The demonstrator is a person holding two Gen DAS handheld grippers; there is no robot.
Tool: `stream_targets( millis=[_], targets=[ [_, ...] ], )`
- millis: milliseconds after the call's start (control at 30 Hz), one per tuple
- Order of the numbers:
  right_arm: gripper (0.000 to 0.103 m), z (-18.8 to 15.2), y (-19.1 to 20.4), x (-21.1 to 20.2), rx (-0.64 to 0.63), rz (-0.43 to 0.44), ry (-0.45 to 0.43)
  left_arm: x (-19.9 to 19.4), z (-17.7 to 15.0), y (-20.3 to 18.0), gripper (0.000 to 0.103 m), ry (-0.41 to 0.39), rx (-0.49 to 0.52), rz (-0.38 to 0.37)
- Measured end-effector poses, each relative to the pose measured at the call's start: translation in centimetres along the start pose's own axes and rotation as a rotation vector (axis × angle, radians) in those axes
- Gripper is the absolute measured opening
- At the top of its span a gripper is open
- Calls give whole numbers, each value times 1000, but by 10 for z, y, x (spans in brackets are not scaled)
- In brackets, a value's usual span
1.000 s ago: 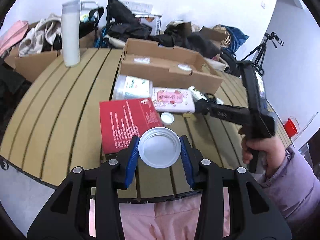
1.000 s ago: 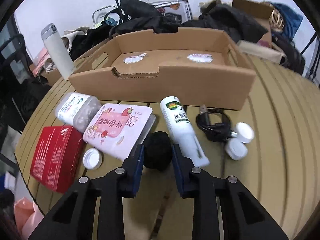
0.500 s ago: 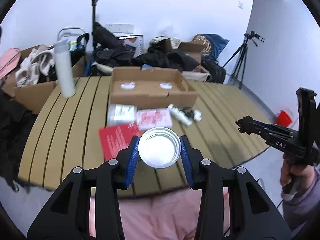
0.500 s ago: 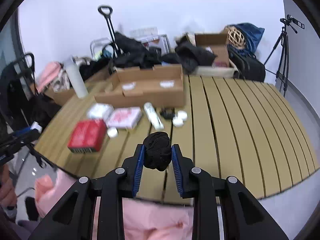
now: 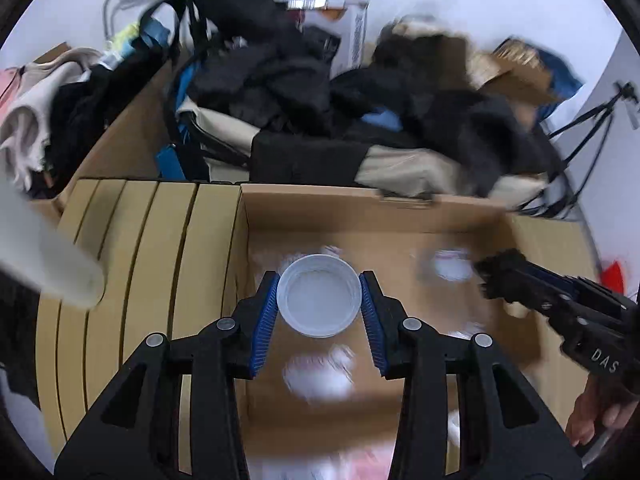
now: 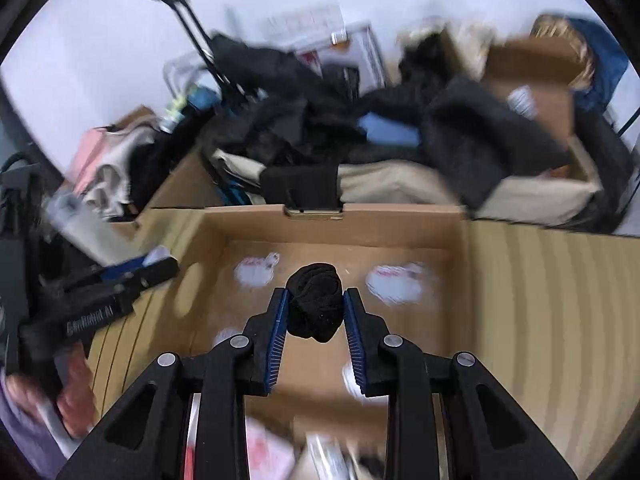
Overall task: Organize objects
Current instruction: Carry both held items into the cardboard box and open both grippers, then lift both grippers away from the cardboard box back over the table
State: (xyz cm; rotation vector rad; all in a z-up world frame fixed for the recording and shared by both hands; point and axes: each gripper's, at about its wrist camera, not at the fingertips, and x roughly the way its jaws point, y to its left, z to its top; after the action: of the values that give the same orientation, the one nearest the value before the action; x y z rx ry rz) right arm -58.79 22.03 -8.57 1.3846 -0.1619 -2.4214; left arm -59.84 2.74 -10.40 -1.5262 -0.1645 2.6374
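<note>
Here, mid-frame over the cardboard box, the left gripper clamps a white plastic lid by its rim: light, stiff, probably slippery, best held across its width. The right gripper squeezes a black fabric bundle, soft and compressible, at frame center above the box floor.

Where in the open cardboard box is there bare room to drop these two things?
The brown cardboard box floor is bare apart from flat white stickers: free between them and toward the far wall. The table in front of the box looks crowded, though blurred.
</note>
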Motion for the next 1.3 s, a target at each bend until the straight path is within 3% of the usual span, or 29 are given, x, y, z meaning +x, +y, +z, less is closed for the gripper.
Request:
stream_targets(
  millis=[100,167,200,233,300,433,567,600,633,667,800,900,1033,1100,1167,1233,1267,1300],
  targets=[
    [33,14,3,60,30,66,53,29,7,11,39,9,-20,-11],
    [45,18,7,90,51,134,72,37,9,15,48,12,-17,4],
    [54,19,7,97,69,157,54,36,8,18,49,-5,-15,15],
    [71,19,6,100,80,160,33,35,10,22,52,-25,-19,13],
    [90,22,0,103,105,148,7,32,12,34,66,-37,-40,-33],
    [90,27,-4,91,108,144,21,13,8,38,68,-62,-48,-67],
    [90,23,7,55,-4,68,19,-22,0,27,82,-59,66,-17],
    [90,20,11,41,-53,38,19,-35,-3,26,85,-56,105,11],
    [90,16,14,27,-106,-12,26,-46,-6,25,96,-55,134,60],
    [90,11,16,15,-150,-67,36,-59,-10,27,101,-56,151,148],
    [90,-8,5,-41,-180,-226,43,-98,-28,35,101,-59,151,265],
    [90,-28,0,-75,-139,-217,62,-135,-45,38,101,-63,101,237],
    [90,-63,7,-128,-104,-127,48,-186,-77,26,101,-91,116,237],
    [90,-88,10,-159,-70,-44,1,-219,-111,20,103,-150,137,214],
    [90,-122,16,-203,-74,15,-141,-247,-151,13,103,-206,174,206],
    [103,-169,27,-238,-176,58,-359,-270,-195,7,103,-254,209,190],
    [103,-198,31,-248,-233,79,-444,-278,-214,4,103,-274,215,170],
    [103,-224,35,-251,-289,87,-441,-285,-233,3,103,-286,215,143]
  ],
)
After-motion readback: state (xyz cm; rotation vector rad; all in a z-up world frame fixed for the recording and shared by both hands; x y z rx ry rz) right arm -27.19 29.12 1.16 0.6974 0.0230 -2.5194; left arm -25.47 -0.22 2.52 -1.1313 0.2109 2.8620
